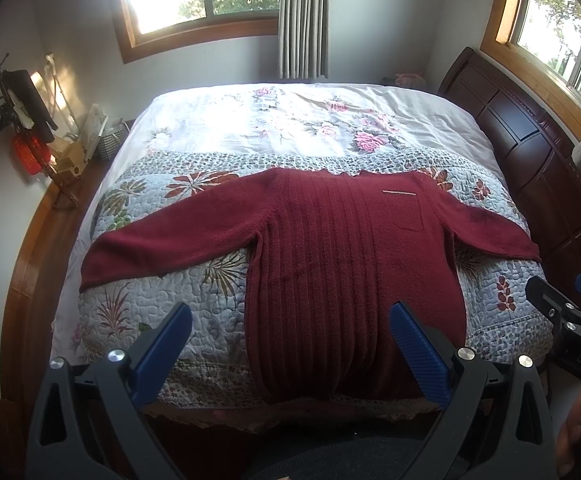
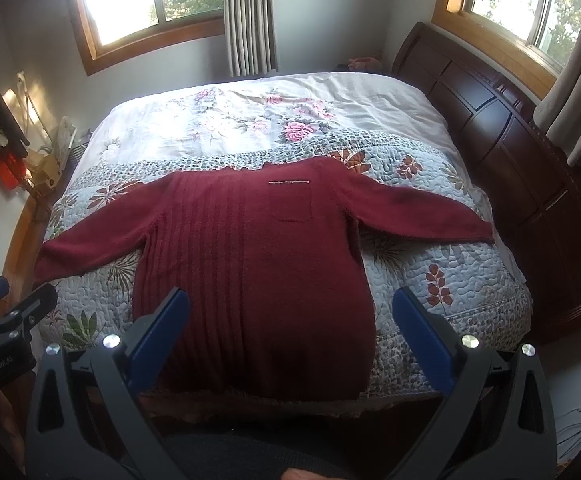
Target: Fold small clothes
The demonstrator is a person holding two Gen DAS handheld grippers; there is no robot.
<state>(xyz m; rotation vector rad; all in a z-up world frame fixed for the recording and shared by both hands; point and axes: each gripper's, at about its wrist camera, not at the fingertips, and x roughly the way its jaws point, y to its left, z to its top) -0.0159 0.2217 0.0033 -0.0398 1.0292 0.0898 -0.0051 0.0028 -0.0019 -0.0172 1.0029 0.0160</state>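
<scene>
A: What is the garment, and how would it handle?

B: A dark red, long-sleeved knitted sweater (image 1: 342,248) lies flat, front up, on the near half of the bed. It looks soft, thick and limp, probably light enough to lift by one edge but likely to sag and stretch. I would judge the sleeve cuffs or the shoulder seams the best places to grip, since the fuzzy knit should not slip.

A: How does it look?

B: Vertical ribs run down its left and middle. A small chest pocket (image 2: 290,204) with a pale trim line sits on the right. Both sleeves spread outward, left and right. The hem hangs just over the bed's near edge.

A: And the tools?

B: The left tool (image 1: 290,344) hovers near the hem, its blue-padded fingers spread wide, holding nothing. The right tool (image 2: 290,328) is likewise wide apart and empty, near the hem.

A: What lies beneath and around?

B: A pale blue quilted bedspread (image 1: 194,280) with red and green leaf prints, then a white floral sheet (image 1: 290,120) farther off. A dark wooden headboard (image 2: 490,128) stands at the right.
</scene>
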